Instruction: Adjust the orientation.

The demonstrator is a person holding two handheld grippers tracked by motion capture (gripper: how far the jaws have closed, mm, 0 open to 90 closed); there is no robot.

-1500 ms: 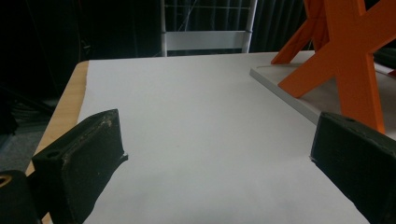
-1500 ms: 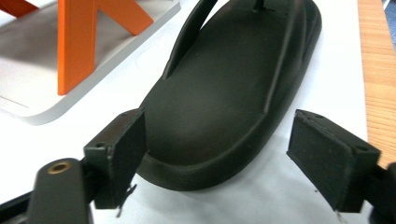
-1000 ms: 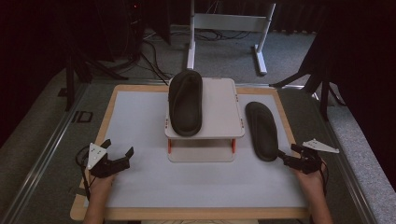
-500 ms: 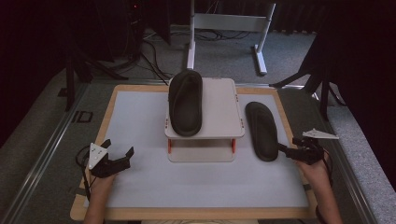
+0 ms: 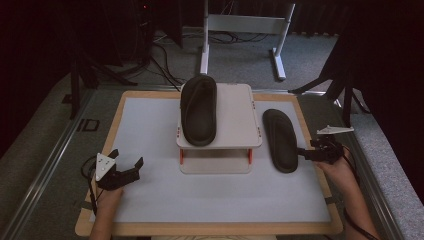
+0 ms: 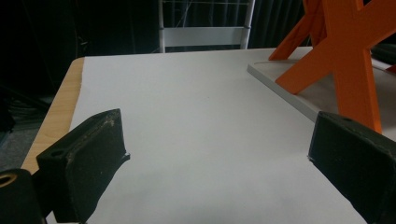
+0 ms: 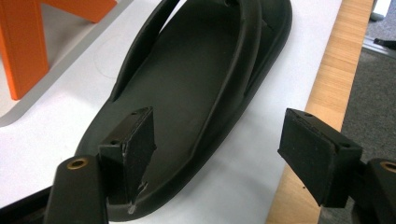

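Item: black slipper (image 5: 280, 140) lying flat near the bench's right edge, beside the raised stand (image 5: 235, 120); right gripper (image 7: 215, 154), jaws spread and just closing, straddles the heel rim untouched—seat one pad inside, then pinch firmly; left gripper (image 5: 125, 167) idle, jaws spread.

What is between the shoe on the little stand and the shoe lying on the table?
In the high view, bare stand top and a strip of white table separate the raised slipper from the table slipper.
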